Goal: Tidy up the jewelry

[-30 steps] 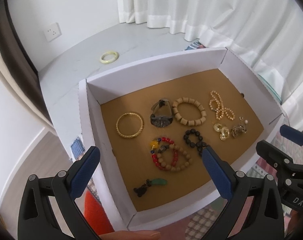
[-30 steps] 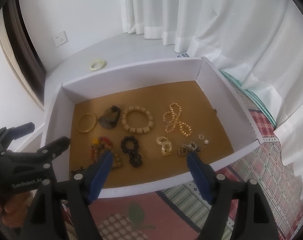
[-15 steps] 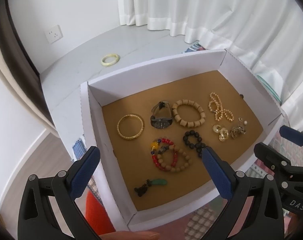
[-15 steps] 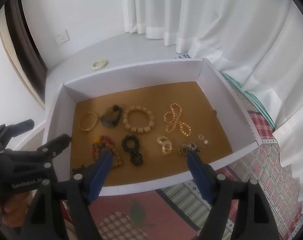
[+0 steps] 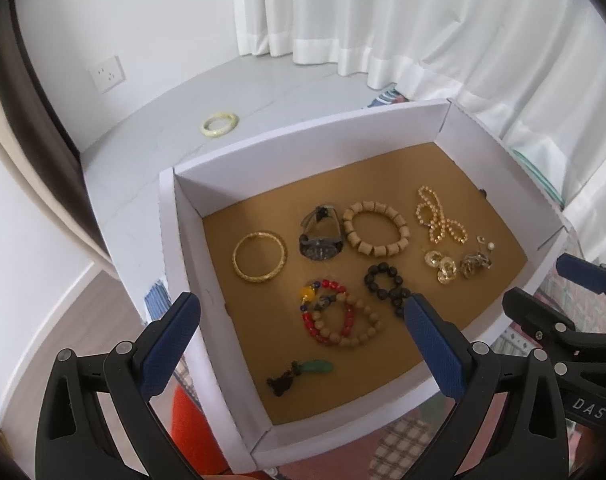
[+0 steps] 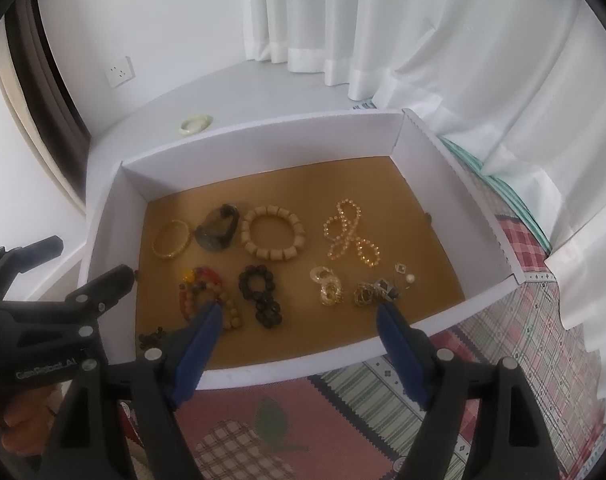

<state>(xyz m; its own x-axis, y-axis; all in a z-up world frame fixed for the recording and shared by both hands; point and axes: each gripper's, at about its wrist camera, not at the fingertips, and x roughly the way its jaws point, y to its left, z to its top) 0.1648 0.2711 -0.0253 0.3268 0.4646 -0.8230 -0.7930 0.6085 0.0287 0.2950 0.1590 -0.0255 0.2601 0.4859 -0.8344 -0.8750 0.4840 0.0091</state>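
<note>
white curtains (image 5: pixel 423 20) hang behind a white box (image 5: pixel 303 148) full of jewelry. both tongs, left gripper (image 5: pixel 303 332) and right gripper (image 6: pixel 299 340), hang spread wide and empty, over its near edge above the bead bracelets (image 5: pixel 339 316).

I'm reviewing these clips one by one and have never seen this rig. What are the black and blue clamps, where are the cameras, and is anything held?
A person holds a handheld clamp tool in each hand, each with a fisheye camera looking along its jaws. One picture is from the left gripper, one from the right gripper. Both are open and hold nothing. Below is a white box with a brown floor holding jewelry: a gold bangle, a watch, beaded bracelets and earrings. A pale bangle lies outside, on the grey surface.
</note>
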